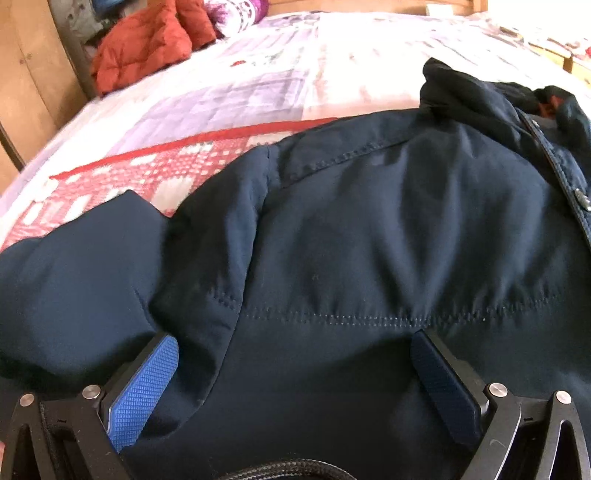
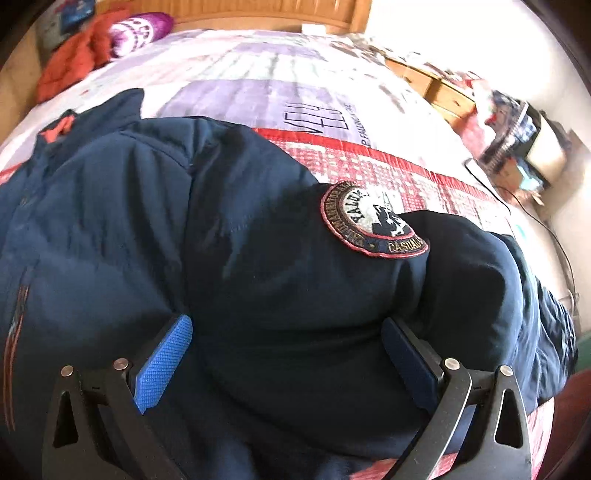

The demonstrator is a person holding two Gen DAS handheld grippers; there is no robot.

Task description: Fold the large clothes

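A large navy jacket (image 1: 369, 229) lies spread on the bed, its collar with snap buttons (image 1: 576, 195) at the right. In the right wrist view the same jacket (image 2: 184, 240) shows a round sleeve patch (image 2: 373, 221) on its shoulder. My left gripper (image 1: 295, 336) is open just above the jacket's front, its blue pads (image 1: 147, 387) wide apart over a stitched seam. My right gripper (image 2: 288, 325) is open too, hovering over the sleeve below the patch. Neither grips any cloth.
The bed has a patterned quilt (image 1: 258, 81) with a red checked band (image 2: 388, 166). An orange-red padded garment (image 1: 147, 40) and a purple-white pillow (image 2: 140, 29) lie at the head. A wooden headboard (image 2: 258, 11) stands behind; cluttered wooden furniture (image 2: 443, 88) is at right.
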